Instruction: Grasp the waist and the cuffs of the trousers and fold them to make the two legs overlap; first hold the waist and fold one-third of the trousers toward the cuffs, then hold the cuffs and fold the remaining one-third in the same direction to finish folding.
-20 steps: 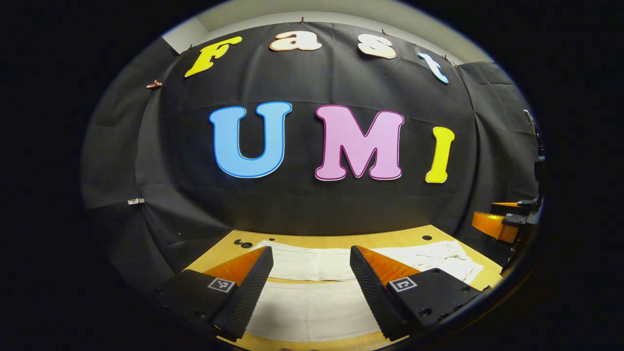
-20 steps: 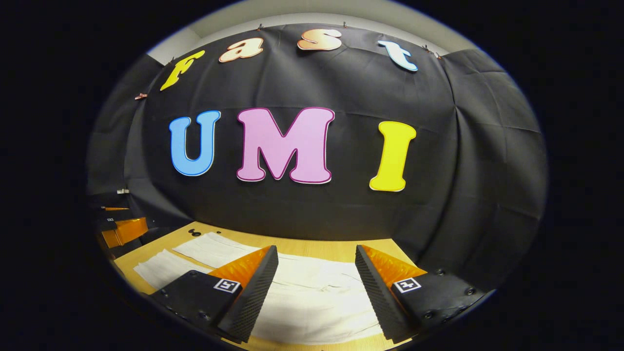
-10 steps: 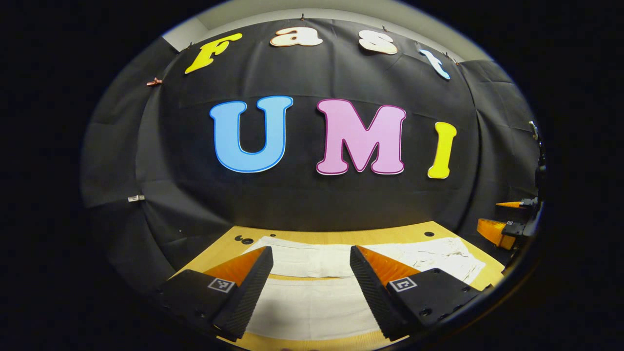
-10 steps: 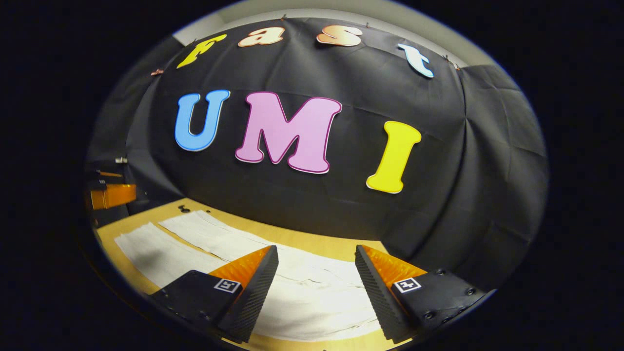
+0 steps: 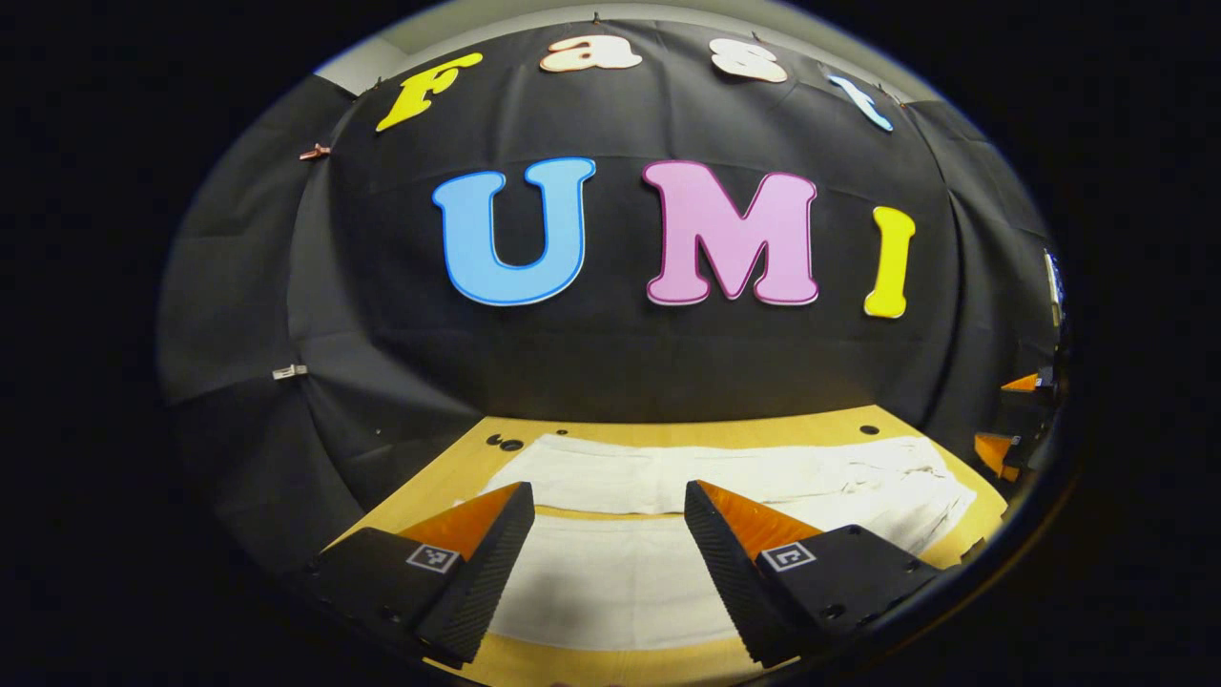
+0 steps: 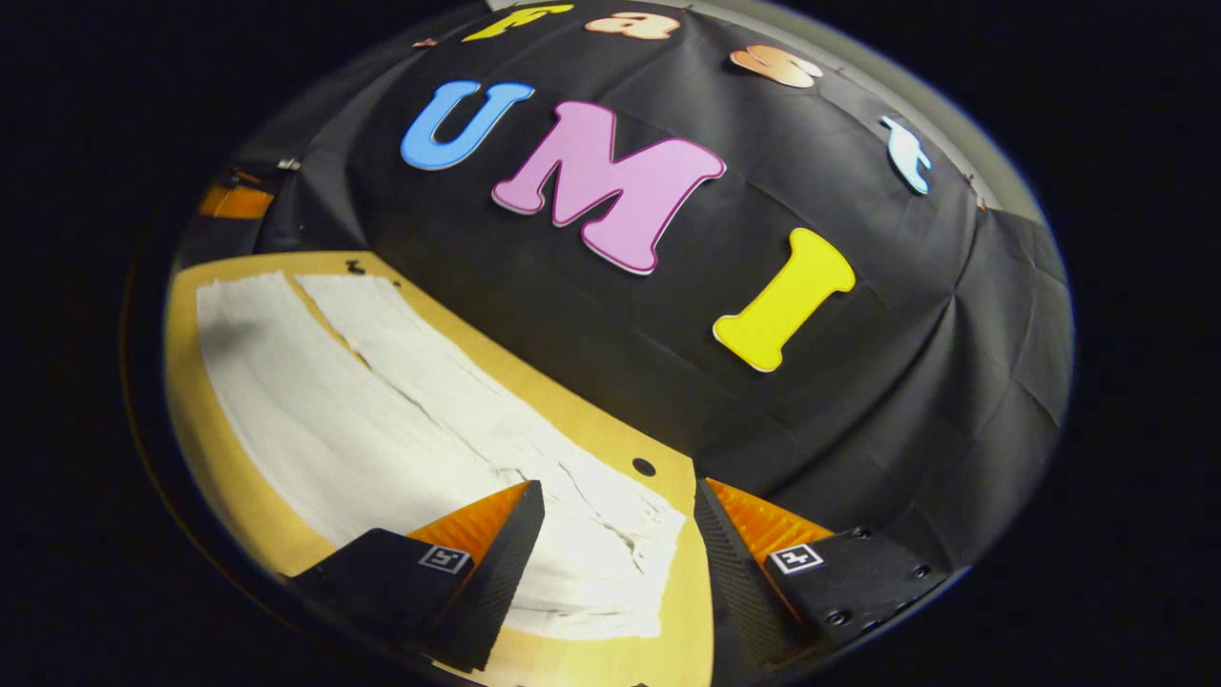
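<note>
trousers: white, soft woven cloth trousers [image 5: 668,496] lie flat on the light wooden table [image 5: 668,431], both legs spread side by side with a thin strip of wood showing between them.
waist: the crumpled, wrinkled waist end [image 6: 610,563] lies near the table's right edge, beside a small dark round hole [image 6: 644,467] in the wood.
cuffs: the smoother leg ends [image 6: 238,296] reach toward the table's far left corner.
left gripper: left gripper [image 5: 608,549] hangs above the near trouser leg, its ridged wedge fingers [image 5: 477,572] spread wide, gripping nothing.
right gripper: right gripper [image 6: 618,558] is tilted above the waist, fingers [image 6: 496,582] wide apart and holding nothing; whether they touch the cloth cannot be told.
containers: table top carries the trousers.
wall: matte black cloth [image 5: 610,363] rises behind the table.
</note>
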Tool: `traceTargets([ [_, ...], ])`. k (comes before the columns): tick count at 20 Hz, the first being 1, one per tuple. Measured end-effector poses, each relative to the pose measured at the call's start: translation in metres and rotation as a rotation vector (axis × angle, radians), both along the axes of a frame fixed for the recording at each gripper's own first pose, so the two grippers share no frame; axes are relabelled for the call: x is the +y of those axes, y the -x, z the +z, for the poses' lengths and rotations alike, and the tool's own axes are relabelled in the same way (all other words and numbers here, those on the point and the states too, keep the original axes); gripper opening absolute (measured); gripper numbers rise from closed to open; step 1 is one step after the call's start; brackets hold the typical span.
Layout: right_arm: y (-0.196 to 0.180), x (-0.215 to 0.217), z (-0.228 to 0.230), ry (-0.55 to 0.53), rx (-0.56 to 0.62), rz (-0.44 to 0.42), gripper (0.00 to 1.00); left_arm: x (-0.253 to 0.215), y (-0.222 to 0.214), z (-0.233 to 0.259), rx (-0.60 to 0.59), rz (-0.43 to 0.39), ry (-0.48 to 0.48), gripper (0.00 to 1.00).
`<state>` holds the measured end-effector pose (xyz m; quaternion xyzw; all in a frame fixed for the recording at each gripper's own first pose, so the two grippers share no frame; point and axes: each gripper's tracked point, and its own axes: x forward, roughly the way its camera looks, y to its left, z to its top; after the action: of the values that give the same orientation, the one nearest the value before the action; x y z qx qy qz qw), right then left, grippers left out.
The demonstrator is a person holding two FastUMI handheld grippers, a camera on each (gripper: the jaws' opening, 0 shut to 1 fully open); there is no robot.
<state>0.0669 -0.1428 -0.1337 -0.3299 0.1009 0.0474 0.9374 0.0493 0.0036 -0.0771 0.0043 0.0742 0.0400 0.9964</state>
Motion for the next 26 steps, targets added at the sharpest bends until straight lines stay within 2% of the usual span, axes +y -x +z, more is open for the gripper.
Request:
traceTargets([
  [5, 0.002, -0.039, -0.044, 0.223, 0.107, 0.08, 0.98, 0.011, 0.01, -0.031, 0.072, 0.047, 0.004, 0.99],
  [8, 0.007, -0.058, -0.09, 0.342, 0.242, 0.147, 0.97, 0.022, 0.015, -0.041, 0.096, 0.066, -0.036, 0.99],
  [11, 0.012, -0.086, -0.121, 0.479, 0.352, 0.192, 0.97, 0.034, 0.019, -0.055, 0.118, 0.073, -0.126, 0.98],
  [14, 0.011, -0.111, -0.139, 0.515, 0.405, 0.195, 0.97, 0.057, 0.024, -0.072, 0.169, 0.108, -0.223, 0.99],
  [18, 0.011, -0.138, -0.161, 0.643, 0.493, 0.222, 0.97, 0.085, 0.03, -0.1, 0.242, 0.072, -0.337, 0.99],
  [21, 0.014, -0.15, -0.176, 0.678, 0.545, 0.221, 0.97, 0.106, 0.03, -0.12, 0.312, 0.065, -0.437, 0.98],
  [26, 0.008, -0.152, -0.182, 0.785, 0.519, 0.289, 0.96, 0.119, 0.03, -0.141, 0.369, 0.094, -0.371, 0.98],
])
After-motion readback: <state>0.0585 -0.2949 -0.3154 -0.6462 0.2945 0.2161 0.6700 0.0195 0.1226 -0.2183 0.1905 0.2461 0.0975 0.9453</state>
